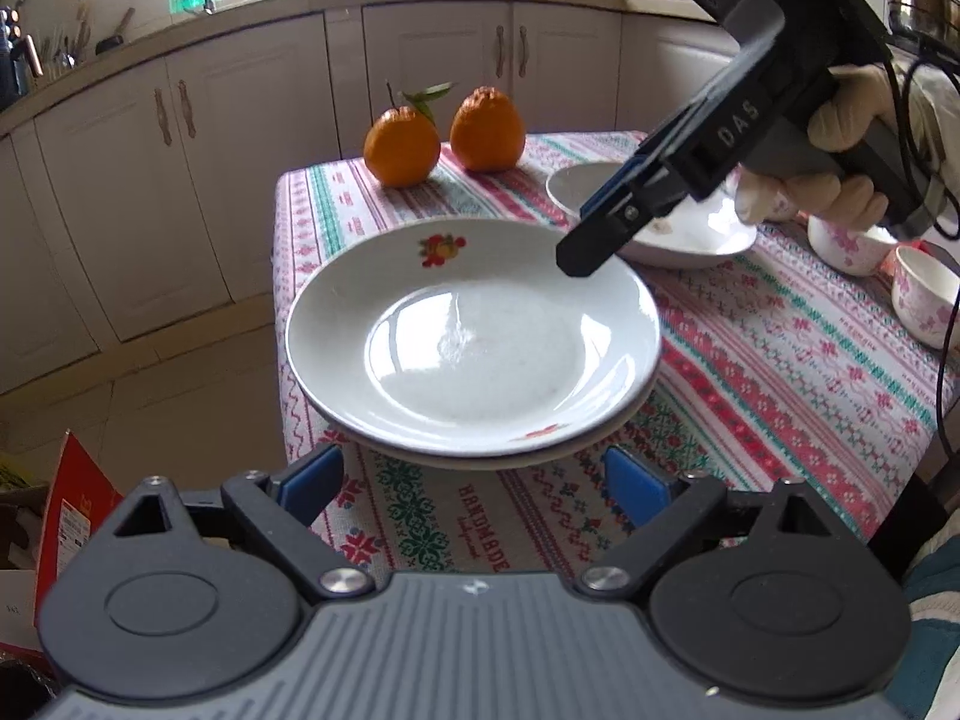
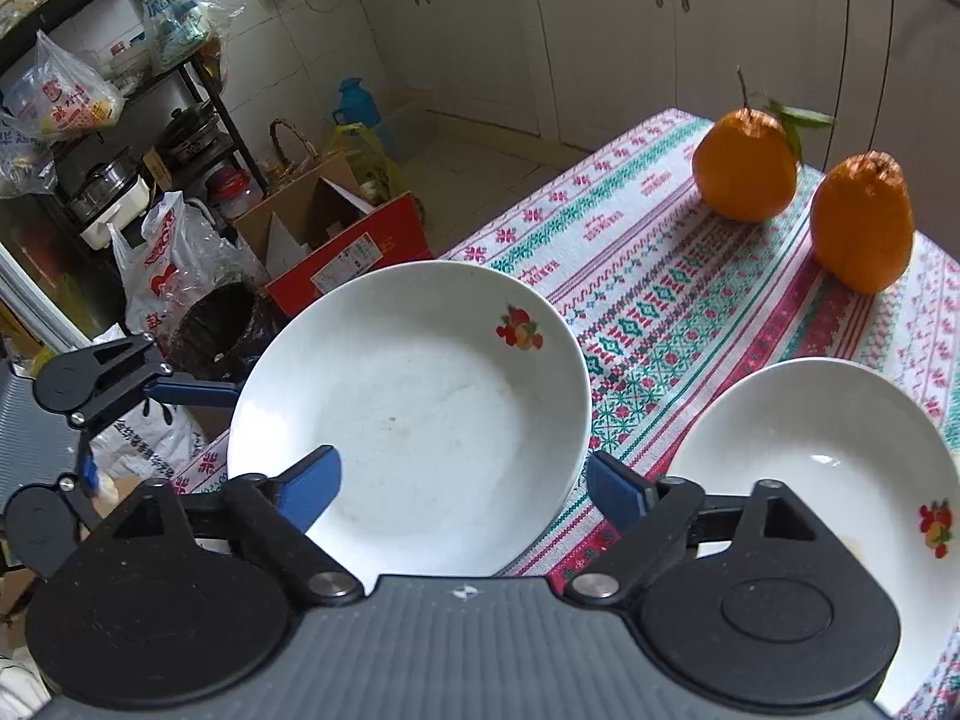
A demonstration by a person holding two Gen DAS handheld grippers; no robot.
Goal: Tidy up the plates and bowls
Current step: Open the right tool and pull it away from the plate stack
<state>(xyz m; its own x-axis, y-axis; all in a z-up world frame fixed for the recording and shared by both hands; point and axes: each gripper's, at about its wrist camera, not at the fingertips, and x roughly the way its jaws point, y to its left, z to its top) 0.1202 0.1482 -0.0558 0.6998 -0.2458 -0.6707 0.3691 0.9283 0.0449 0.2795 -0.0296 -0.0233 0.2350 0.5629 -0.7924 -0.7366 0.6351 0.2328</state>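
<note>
Two white plates with a fruit decal lie stacked (image 1: 474, 348) at the left edge of the patterned tablecloth (image 1: 780, 372). My left gripper (image 1: 474, 489) is open, its blue pads just short of the stack's near rim, one to each side. My right gripper (image 2: 465, 489) is open too and straddles the top plate's (image 2: 420, 420) rim: one pad hangs over the plate's inside, the other stands outside it over the cloth, and neither presses. In the left wrist view its finger (image 1: 585, 258) hovers over the far right rim. A third decal plate (image 2: 828, 468) lies to the right.
Two oranges (image 1: 444, 138) stand at the table's far end. Two floral bowls (image 1: 924, 300) sit at the right, near a gloved hand (image 1: 840, 192). Past the table's left edge lie boxes and bags (image 2: 336, 240) on the floor, with cabinets behind.
</note>
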